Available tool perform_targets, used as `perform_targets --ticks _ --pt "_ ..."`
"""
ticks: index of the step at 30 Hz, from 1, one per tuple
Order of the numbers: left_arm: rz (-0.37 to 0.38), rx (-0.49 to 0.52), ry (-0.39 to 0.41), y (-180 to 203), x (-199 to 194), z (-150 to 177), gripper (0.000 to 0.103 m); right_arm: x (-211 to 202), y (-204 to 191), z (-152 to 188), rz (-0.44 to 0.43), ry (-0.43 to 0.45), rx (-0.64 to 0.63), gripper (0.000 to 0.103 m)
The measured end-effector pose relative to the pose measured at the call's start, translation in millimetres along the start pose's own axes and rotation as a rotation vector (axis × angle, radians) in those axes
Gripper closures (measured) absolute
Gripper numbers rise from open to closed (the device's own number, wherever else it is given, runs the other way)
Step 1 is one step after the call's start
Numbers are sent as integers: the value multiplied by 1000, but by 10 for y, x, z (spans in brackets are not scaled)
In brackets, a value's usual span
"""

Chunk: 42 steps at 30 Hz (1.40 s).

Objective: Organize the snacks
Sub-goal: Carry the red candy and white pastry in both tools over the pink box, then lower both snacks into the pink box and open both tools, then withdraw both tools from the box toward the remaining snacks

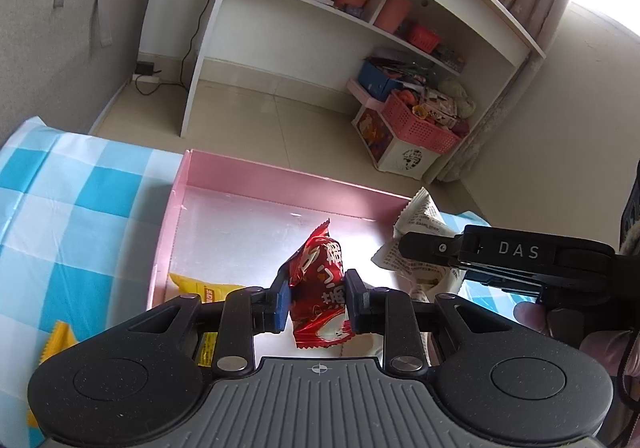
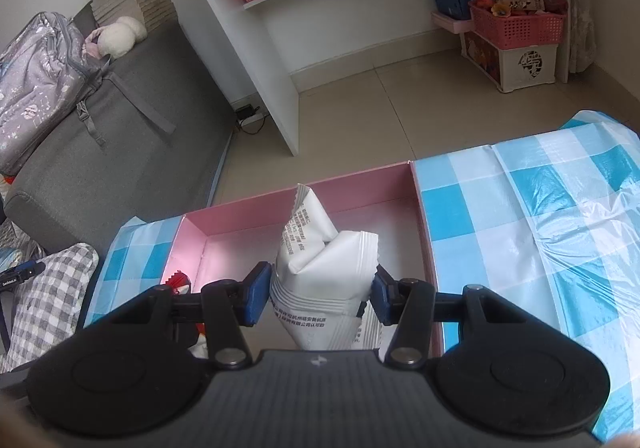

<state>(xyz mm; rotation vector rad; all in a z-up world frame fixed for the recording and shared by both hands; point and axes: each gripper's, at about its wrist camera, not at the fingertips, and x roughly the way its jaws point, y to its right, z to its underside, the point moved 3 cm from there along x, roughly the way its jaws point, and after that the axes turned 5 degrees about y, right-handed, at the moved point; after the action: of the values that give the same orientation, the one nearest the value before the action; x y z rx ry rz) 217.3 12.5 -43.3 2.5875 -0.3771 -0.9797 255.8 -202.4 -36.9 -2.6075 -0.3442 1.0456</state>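
Note:
My left gripper is shut on a red snack packet and holds it over the open pink box. A yellow snack packet lies in the box's near left corner. My right gripper is shut on white snack packets, also over the pink box. In the left wrist view the right gripper shows at the right with the white packets. The red packet peeks out at the left in the right wrist view.
The box sits on a blue-and-white checked tablecloth. Another yellow packet lies on the cloth left of the box. A white shelf unit, pink baskets and a grey sofa stand beyond.

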Motion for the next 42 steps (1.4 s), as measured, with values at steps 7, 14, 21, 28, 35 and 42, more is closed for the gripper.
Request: perform_targets --ticks 7,14,21,28,35,42 --pt "-66 -28 -12 -12 386 11 78 136 96 4 -11 14 28 56" --pt "-104 -10 10 -28 472 31 77 183 119 24 4 21 40 55" --pt "-117 -6 23 -14 379 -18 48 -33 58 -55 9 51 31 34" --pt "-142 48 6 89 112 -3 25 -253 24 -70 22 47 28 21" --pt "-167 58 -18 124 -274 78 15 -494 -100 23 30 36 -27 6" --pt "-198 114 -24 142 -666 221 8 -713 -251 224 45 14 -98 0"
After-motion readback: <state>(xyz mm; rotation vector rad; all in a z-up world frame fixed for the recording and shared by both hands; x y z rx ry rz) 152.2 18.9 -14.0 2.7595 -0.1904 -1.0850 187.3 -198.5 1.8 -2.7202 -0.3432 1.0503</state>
